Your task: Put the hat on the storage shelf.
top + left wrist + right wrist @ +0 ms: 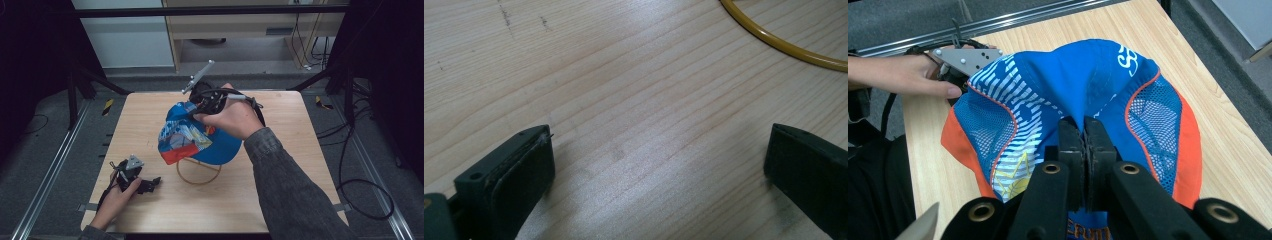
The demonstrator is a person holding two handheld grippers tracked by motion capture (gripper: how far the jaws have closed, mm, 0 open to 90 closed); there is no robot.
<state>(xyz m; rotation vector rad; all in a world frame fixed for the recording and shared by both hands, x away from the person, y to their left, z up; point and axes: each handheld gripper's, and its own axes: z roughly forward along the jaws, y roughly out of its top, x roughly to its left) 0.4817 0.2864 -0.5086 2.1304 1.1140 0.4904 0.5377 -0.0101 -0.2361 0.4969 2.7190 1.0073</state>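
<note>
Looks about halfway — right tongs (1083,132) are clamped on the blue-and-orange cap (200,135), holding it just over the yellow wire stand (198,171). Left tongs (150,184) rest wide and empty on the counter (280,200). Seating the cap is probably what's left.

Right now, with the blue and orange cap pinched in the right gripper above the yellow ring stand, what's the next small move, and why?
Probably lower the blue and orange mesh cap a little onto the yellow wire ring stand. The right gripper is shut on the cap's fabric, holding it just over the stand's ring base, and the left gripper rests open on the wooden table, off to the side.
</note>
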